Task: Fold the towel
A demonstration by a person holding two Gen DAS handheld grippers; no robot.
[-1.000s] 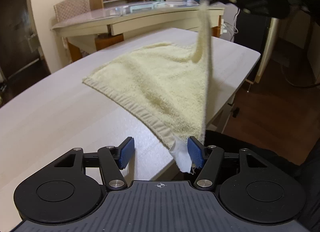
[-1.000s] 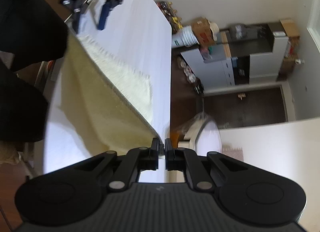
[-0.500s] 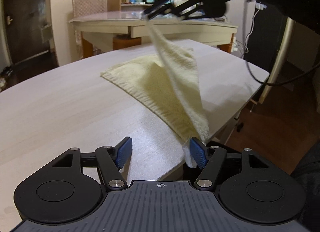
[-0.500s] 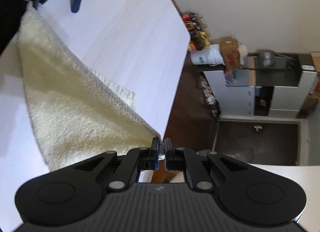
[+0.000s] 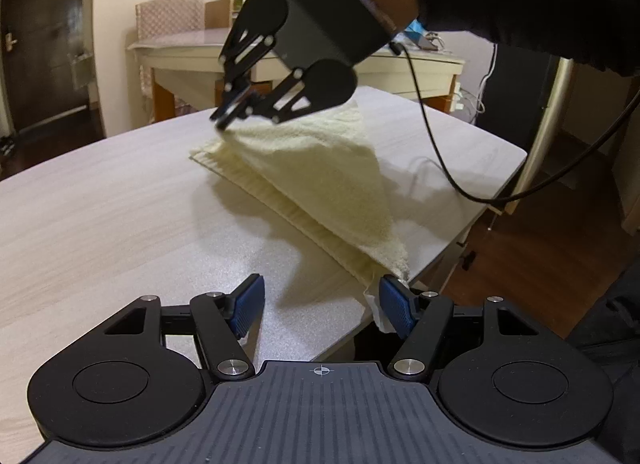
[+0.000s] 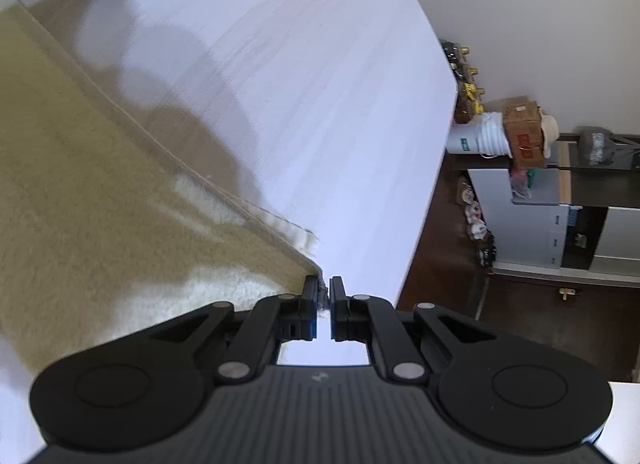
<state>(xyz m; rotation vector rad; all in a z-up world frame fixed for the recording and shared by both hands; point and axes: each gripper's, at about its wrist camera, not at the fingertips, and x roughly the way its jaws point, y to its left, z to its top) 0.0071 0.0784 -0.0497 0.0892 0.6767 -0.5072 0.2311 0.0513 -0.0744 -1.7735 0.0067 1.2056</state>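
- The right gripper (image 6: 325, 298) has its 2 fingers pressed together on a corner of the pale yellow towel (image 5: 320, 180), pinching the cloth between them.
- In the left wrist view, that gripper (image 5: 226, 120) hangs above the table, holding its corner over the towel's far end, tilted downward.
- The left gripper (image 5: 320, 304) has its 2 blue-padded fingers (image 5: 250, 300) spread wide apart; the right pad touches the towel's near corner, where a white label hangs.
- The towel drapes from the lifted corner onto the pale wooden table (image 5: 100, 200), near the table's right edge.
- A black cable (image 5: 460, 184) trails across the table's edge.
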